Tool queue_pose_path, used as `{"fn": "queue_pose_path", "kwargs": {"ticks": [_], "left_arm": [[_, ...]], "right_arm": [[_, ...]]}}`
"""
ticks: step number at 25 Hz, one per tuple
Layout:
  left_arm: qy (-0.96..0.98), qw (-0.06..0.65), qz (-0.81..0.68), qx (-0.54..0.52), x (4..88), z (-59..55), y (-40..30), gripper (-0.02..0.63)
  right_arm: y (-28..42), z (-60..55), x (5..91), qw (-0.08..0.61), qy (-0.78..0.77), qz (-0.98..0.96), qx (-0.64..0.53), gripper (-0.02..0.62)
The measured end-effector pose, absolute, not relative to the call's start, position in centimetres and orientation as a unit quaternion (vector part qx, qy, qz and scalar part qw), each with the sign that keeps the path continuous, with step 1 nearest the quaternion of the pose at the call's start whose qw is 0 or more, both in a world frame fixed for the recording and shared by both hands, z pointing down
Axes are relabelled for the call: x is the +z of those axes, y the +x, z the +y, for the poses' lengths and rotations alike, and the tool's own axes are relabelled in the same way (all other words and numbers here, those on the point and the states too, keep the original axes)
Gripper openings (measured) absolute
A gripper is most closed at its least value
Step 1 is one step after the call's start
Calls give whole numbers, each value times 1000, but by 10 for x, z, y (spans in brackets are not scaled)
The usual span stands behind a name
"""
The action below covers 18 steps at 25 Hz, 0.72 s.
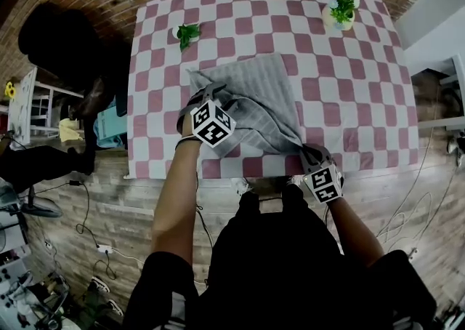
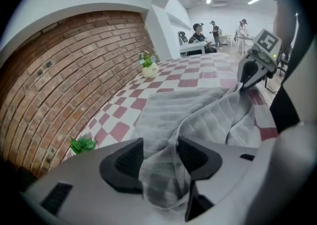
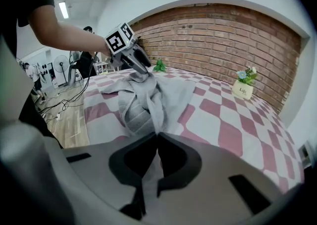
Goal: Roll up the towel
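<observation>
A grey towel (image 1: 258, 99) lies crumpled and partly folded over on the red-and-white checked table (image 1: 349, 89). My left gripper (image 1: 211, 96) is over the towel's left part. In the left gripper view its jaws (image 2: 159, 152) stand apart, and a loose bunch of towel (image 2: 198, 110) lies between them. My right gripper (image 1: 312, 153) is at the table's near edge, shut on the towel's near right corner. In the right gripper view (image 3: 157, 142) a thin strip of cloth runs between the closed jaws. From there the towel (image 3: 148, 100) rises in a ridge toward the left gripper (image 3: 145, 73).
A small green plant (image 1: 187, 33) sits at the table's far left and a white pot with flowers (image 1: 340, 12) at the far right. A brick wall (image 2: 59, 80) runs behind the table. Cables lie on the wooden floor (image 1: 94, 205) to my left. People stand far off (image 2: 213, 33).
</observation>
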<state>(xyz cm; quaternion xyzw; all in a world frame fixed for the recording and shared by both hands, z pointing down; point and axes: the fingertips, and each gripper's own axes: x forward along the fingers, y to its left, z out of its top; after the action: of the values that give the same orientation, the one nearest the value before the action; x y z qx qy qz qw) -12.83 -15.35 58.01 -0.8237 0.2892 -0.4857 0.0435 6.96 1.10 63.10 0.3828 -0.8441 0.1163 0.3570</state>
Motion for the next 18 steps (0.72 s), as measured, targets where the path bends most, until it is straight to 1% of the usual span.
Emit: {"fn": "queue_pose_path", "kwargs": {"ticks": [1,3,5,9,13,14,18], "left_arm": [[-826,40,293,-479,577,-146,-133,229],[-826,47,288,-482,574,-122,-145,241],[-827,47,275,-489,574,-92,-155,239],[-832,10,272,-483,578,-38,-167,224],[-834,-41,245,-493,598,13,-170,179],[-834,-50,235,-497,605,21,-168,178],[-822,-62,203,-528,632,35,-165,159]], "right_arm": [[70,10,631,356,384,-844,115,12],[70,9,633,353,386,-844,115,12],[69,10,636,352,387,-844,116,12],[70,10,637,355,384,-845,113,12],[69,10,638,358,380,-846,112,12],[69,10,639,358,379,-846,112,12],[68,10,638,361,377,-846,113,12]]}}
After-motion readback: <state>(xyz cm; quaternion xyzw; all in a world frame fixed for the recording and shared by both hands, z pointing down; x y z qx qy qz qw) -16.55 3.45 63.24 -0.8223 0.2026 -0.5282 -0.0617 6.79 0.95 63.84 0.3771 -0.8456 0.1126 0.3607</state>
